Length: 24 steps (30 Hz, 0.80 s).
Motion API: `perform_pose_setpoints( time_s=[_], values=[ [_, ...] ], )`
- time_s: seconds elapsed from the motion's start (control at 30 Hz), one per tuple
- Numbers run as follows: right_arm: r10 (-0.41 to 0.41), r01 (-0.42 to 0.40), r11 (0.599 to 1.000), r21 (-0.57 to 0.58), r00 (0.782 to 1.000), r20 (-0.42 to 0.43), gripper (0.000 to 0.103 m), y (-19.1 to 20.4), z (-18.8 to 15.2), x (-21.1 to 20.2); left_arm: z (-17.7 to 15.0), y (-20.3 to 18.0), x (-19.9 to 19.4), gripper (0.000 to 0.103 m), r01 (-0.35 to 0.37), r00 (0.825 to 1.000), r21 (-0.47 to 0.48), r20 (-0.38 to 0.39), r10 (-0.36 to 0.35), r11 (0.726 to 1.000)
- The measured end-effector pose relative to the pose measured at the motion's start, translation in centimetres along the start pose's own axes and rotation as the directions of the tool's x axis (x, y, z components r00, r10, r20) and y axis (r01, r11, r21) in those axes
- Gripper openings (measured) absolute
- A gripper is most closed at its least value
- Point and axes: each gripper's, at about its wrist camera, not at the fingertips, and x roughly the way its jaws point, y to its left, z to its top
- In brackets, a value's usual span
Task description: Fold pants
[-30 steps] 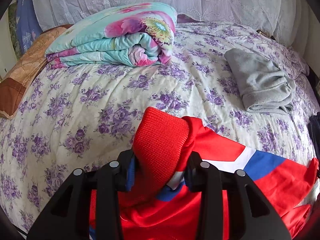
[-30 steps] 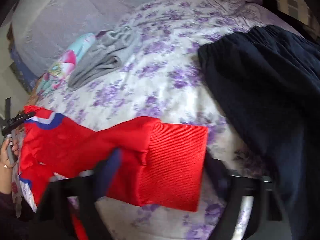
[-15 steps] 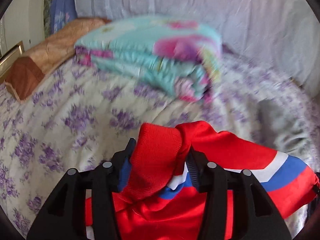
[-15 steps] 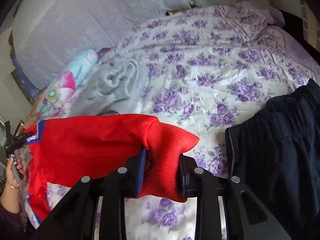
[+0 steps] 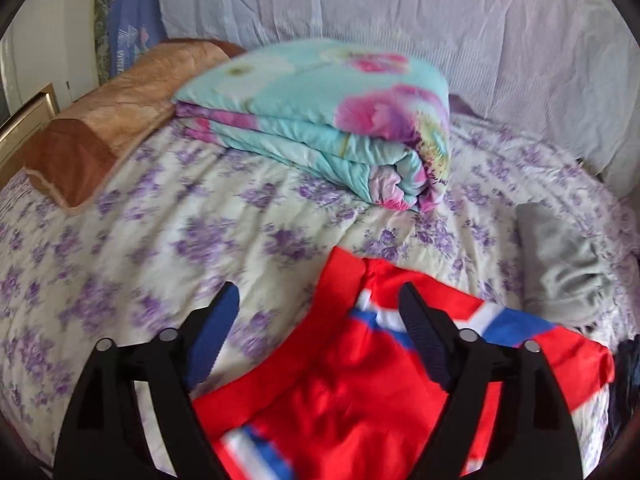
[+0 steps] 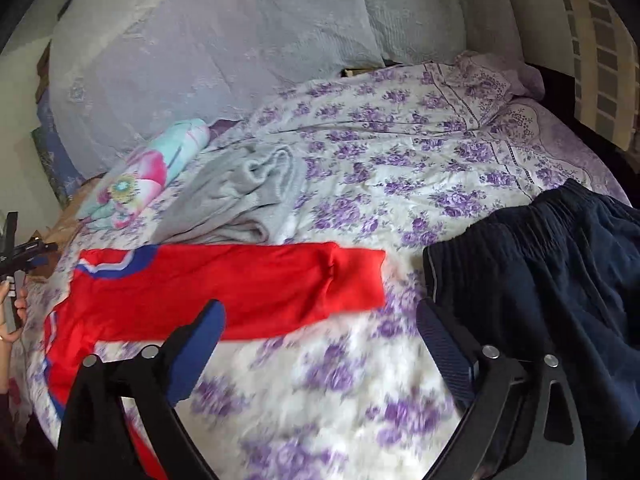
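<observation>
Left wrist view: the left tool stands wide open with nothing between its two fingers; the blue pad of one finger hangs over the bed, the other over the red cloth. The red pants lie flat on the flowered bedspread, below and to the right of the tool. Their ribbed red cuff points toward the folded quilt, and white and blue stripes cross the fabric. A brown pillow lies at the left edge of the bed. A grey garment lies to the right of the pants, near but apart.

Right wrist view: the right tool is likewise spread wide and grips nothing. The red pants stretch out flat across the bed, just ahead of the tool. The cuff end lies toward the right, the striped part toward the left. A dark navy garment lies to the right, close beside the cuff but not touching it. The grey garment sits just beyond the pants, and the folded quilt lies farther back on the left. At the far left edge the person's left hand and part of the other tool show.
</observation>
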Motion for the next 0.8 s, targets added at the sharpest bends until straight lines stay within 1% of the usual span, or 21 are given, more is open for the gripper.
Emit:
perform_pose_setpoints(
  time_s=[0.07, 0.17, 0.23, 0.27, 0.33, 0.37, 0.4, 0.43, 0.47, 0.5, 0.53, 0.57, 0.6, 0.63, 0.67, 0.7, 0.73, 0.77, 0.8],
  values=[
    [0.063, -0.063, 0.998, 0.004, 0.998, -0.002, 0.099, 0.4, -2.9, -2.9, -2.5, 2.0, -2.6, 0.081, 0.010, 1.000, -0.001, -0.013, -0.010, 1.000],
    [0.142, -0.141, 0.989, 0.044, 0.990, -0.024, 0.099, 0.5, -8.3, -5.6, -7.5, 4.8, -4.4, 0.081, 0.019, 0.996, -0.022, -0.086, -0.021, 1.000],
    [0.141, -0.136, 0.988, 0.073, 0.987, -0.076, 0.099, 1.0, -11.5, -6.0, -10.7, 5.9, -4.1, 0.081, 0.023, 0.988, -0.034, -0.150, -0.028, 0.999],
    [0.155, -0.145, 0.985, 0.098, 0.982, -0.108, 0.099, 1.0, -13.2, -6.0, -12.1, 6.5, -3.5, 0.081, 0.021, 0.984, -0.047, -0.175, -0.028, 0.999],
    [0.210, -0.186, 0.970, 0.159, 0.966, -0.149, 0.099, 1.2, -15.5, -6.0, -13.5, 6.9, -2.2, 0.080, 0.045, 0.976, -0.075, -0.211, -0.060, 0.996],
    [0.220, -0.195, 0.967, 0.164, 0.964, -0.148, 0.099, 1.4, -16.1, -6.1, -13.9, 7.0, -1.3, 0.080, 0.057, 0.972, -0.103, -0.220, -0.078, 0.993],
    [0.216, -0.195, 0.968, 0.156, 0.967, -0.135, 0.099, 1.9, -16.6, -6.5, -14.1, 7.0, -0.8, 0.080, 0.076, 0.970, -0.125, -0.222, -0.103, 0.989],
    [0.213, -0.195, 0.970, 0.147, 0.969, -0.121, 0.099, 2.4, -17.0, -6.8, -14.2, 6.6, 0.0, 0.080, 0.104, 0.965, -0.140, -0.225, -0.134, 0.985],
    [0.230, -0.211, 0.966, 0.152, 0.966, -0.118, 0.099, 2.8, -17.2, -6.8, -14.2, 6.1, 0.8, 0.080, 0.119, 0.961, -0.140, -0.231, -0.150, 0.983],
    [0.259, -0.237, 0.958, 0.164, 0.957, -0.128, 0.099, 3.0, -17.4, -6.6, -14.2, 5.5, 1.9, 0.080, 0.126, 0.958, -0.125, -0.243, -0.154, 0.984],
    [0.290, -0.265, 0.949, 0.170, 0.945, -0.149, 0.100, 3.5, -17.7, -6.3, -14.3, 4.9, 2.6, 0.081, 0.113, 0.959, -0.112, -0.247, -0.138, 0.987],
    [0.293, -0.266, 0.950, 0.164, 0.940, -0.175, 0.099, 4.0, -17.9, -5.8, -14.4, 4.2, 2.7, 0.082, 0.089, 0.970, -0.096, -0.217, -0.108, 0.991],
    [0.299, -0.272, 0.949, 0.158, 0.937, -0.183, 0.098, 4.4, -18.0, -5.5, -14.5, 3.7, 2.7, 0.081, 0.085, 0.973, -0.090, -0.207, -0.102, 0.992],
    [0.337, -0.310, 0.937, 0.162, 0.923, -0.187, 0.084, 4.8, -18.0, -5.3, -14.5, 3.3, 2.5, 0.080, 0.084, 0.975, -0.093, -0.200, -0.101, 0.992],
    [0.378, -0.347, 0.923, 0.167, 0.901, -0.212, 0.061, 5.3, -18.0, -4.9, -14.5, 3.1, 2.1, 0.065, 0.089, 0.977, -0.104, -0.186, -0.107, 0.991],
    [0.363, -0.333, 0.929, 0.161, 0.902, -0.233, 0.046, 5.7, -17.9, -4.5, -14.3, 3.2, 1.7, 0.042, 0.100, 0.977, -0.122, -0.178, -0.121, 0.987],
    [0.363, -0.331, 0.930, 0.163, 0.900, -0.243, 0.027, 5.7, -17.9, -4.1, -14.2, 3.6, 1.1, 0.030, 0.112, 0.977, -0.149, -0.166, -0.137, 0.983],
    [0.390, -0.352, 0.917, 0.187, 0.888, -0.244, 0.010, 5.3, -17.7, -3.9, -14.2, 4.0, 0.5, 0.015, 0.146, 0.974, -0.181, -0.146, -0.173, 0.973],
    [0.396, -0.354, 0.913, 0.201, 0.887, -0.238, 0.009, 4.8, -17.4, -3.9, -14.1, 4.5, -0.6, 0.010, 0.176, 0.973, -0.211, -0.112, -0.203, 0.961]
  ],
)
